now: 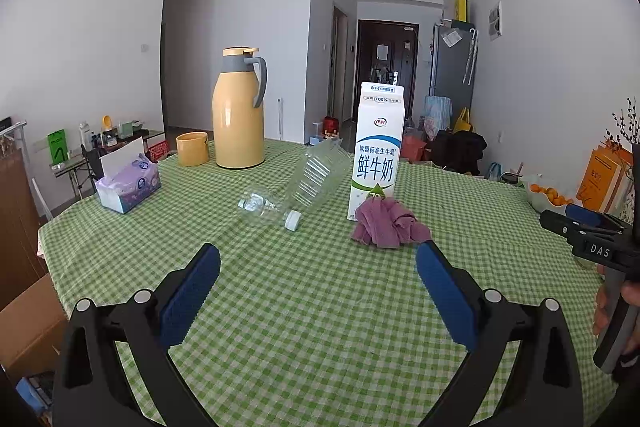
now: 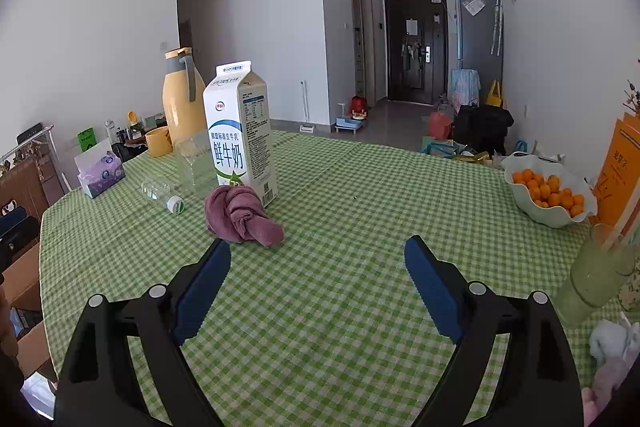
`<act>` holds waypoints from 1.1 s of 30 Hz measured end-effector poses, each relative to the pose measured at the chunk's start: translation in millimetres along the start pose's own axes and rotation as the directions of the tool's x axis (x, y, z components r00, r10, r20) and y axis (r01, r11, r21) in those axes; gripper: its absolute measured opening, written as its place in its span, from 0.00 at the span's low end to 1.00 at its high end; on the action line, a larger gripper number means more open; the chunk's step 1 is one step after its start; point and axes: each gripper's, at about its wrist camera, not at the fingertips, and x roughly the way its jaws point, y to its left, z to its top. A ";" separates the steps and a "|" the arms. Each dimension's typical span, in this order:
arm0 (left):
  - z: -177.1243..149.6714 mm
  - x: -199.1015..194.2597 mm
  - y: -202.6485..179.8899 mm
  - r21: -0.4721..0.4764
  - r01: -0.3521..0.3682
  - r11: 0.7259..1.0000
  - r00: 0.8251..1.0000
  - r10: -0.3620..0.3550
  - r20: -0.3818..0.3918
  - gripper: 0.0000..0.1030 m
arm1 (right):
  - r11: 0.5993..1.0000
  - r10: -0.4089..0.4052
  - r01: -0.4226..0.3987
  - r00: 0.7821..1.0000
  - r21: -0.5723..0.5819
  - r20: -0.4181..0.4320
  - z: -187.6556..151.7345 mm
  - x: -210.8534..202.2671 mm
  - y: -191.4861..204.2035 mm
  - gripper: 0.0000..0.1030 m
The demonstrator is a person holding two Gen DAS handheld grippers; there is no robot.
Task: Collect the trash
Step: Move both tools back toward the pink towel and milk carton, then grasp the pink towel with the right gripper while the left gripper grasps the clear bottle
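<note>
A clear bottle (image 1: 296, 183) lies on its side on the green checked table (image 1: 320, 307), its base just beside an upright milk carton (image 1: 376, 151). A crumpled purple cloth (image 1: 386, 223) sits against the carton's front. The left gripper (image 1: 318, 279) and right gripper (image 2: 318, 275) hang above the table, jaws wide apart and empty. Behind stand a yellow jug (image 1: 239, 111), cup (image 1: 193, 148) and tissue pack (image 1: 128, 183).

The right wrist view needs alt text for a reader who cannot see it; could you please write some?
The right gripper hangs open and empty over a green checked tablecloth. Ahead on its left stands a milk carton, with a crumpled purple cloth in front and a clear plastic bottle lying beside it. A bowl of oranges sits far right.
</note>
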 end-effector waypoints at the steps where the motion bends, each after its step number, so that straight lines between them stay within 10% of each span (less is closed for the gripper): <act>1: -0.5 3.3 -1.5 0.000 -0.001 1.000 1.000 0.001 -0.011 0.93 | 1.000 0.002 -0.002 1.000 0.000 -0.002 0.0 1.3 -0.6 0.83; 13: 11.7 46.8 19.4 -0.009 -0.010 1.000 0.998 0.010 -0.059 0.93 | 0.997 0.082 -0.083 0.991 0.001 -0.105 12.3 63.1 18.1 0.83; 27: 49.7 210.0 89.9 -0.038 0.000 0.999 0.973 -0.009 -0.229 0.93 | 0.971 0.236 -0.212 0.921 0.110 -0.309 29.0 212.7 66.9 0.83; 33: 60.0 282.4 112.2 -0.024 -0.040 0.999 0.957 0.032 -0.289 0.93 | 0.958 0.284 -0.252 0.896 0.136 -0.343 15.7 230.2 71.3 0.55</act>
